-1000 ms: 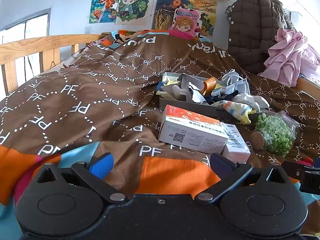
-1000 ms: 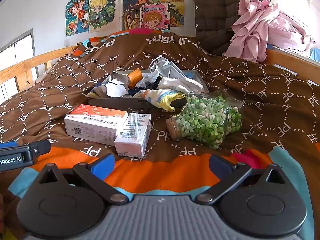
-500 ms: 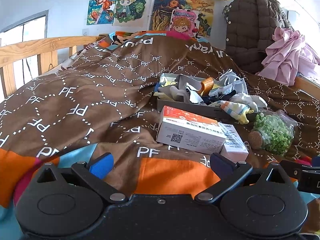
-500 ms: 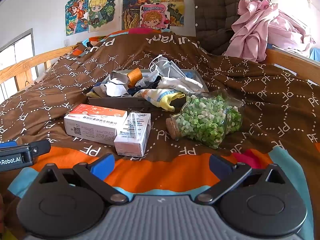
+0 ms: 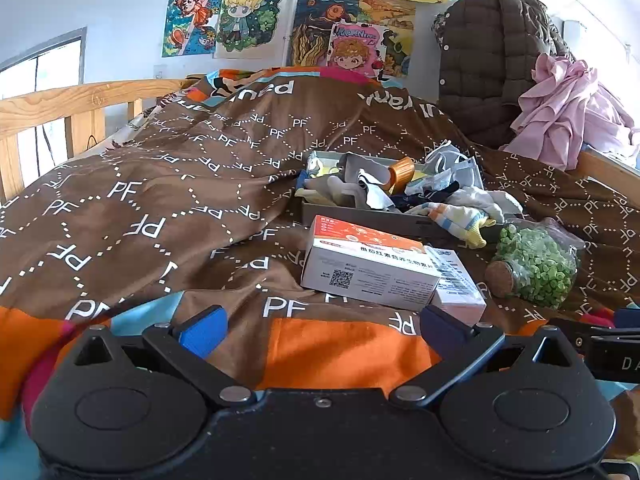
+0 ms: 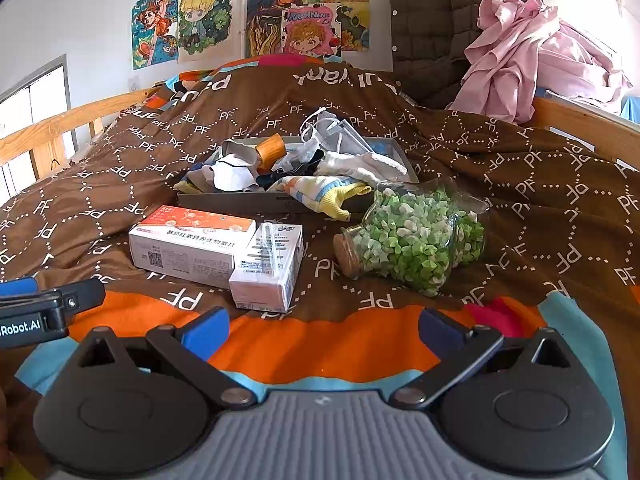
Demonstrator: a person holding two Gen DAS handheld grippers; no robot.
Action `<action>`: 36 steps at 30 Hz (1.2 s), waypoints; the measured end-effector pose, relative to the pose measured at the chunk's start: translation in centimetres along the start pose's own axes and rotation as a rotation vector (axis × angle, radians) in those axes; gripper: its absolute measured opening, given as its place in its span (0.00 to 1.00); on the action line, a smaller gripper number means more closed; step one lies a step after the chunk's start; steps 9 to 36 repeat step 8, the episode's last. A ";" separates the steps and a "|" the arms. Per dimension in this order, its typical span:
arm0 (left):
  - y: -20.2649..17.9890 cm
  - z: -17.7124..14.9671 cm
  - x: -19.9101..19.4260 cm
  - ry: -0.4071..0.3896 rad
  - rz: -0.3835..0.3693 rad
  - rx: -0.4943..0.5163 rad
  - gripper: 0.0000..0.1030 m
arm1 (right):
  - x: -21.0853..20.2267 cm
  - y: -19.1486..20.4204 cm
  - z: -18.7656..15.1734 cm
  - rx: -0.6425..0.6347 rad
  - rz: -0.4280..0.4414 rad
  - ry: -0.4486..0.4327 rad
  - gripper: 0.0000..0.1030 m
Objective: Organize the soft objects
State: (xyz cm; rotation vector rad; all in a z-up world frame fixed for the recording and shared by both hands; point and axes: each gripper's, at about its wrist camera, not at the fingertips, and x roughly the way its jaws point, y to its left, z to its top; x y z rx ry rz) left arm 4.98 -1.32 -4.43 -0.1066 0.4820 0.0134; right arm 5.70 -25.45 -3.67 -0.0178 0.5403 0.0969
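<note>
A grey tray [image 6: 240, 201] on the brown bed cover holds a pile of socks, face masks [image 6: 340, 136] and an orange roll [image 6: 270, 148]; it also shows in the left wrist view [image 5: 360, 216]. A striped yellow-tipped sock [image 6: 320, 194] hangs over its front edge, also in the left wrist view [image 5: 460, 220]. My left gripper [image 5: 320, 330] is open and empty, low over the cover. My right gripper [image 6: 322, 330] is open and empty, in front of the boxes.
An orange-and-white box [image 6: 188, 244] and a small carton [image 6: 268, 268] lie before the tray. A corked glass jar of green paper stars [image 6: 412, 240] lies on its side at right. Wooden bed rails [image 5: 60, 108] stand left; jackets [image 6: 520, 52] hang at back right.
The left gripper has tilted up and shifted slightly left, so the boxes and tray sit further right in its view. The right gripper has hardly moved. Both stay open.
</note>
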 end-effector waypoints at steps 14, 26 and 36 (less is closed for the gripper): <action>0.0 0.0 0.0 0.003 0.000 -0.003 0.99 | 0.0 0.0 -0.1 0.000 0.000 0.000 1.00; 0.0 0.0 0.0 0.003 0.000 -0.003 0.99 | 0.0 0.0 -0.1 0.000 0.000 0.000 1.00; 0.0 0.0 0.0 0.003 0.000 -0.003 0.99 | 0.0 0.0 -0.1 0.000 0.000 0.000 1.00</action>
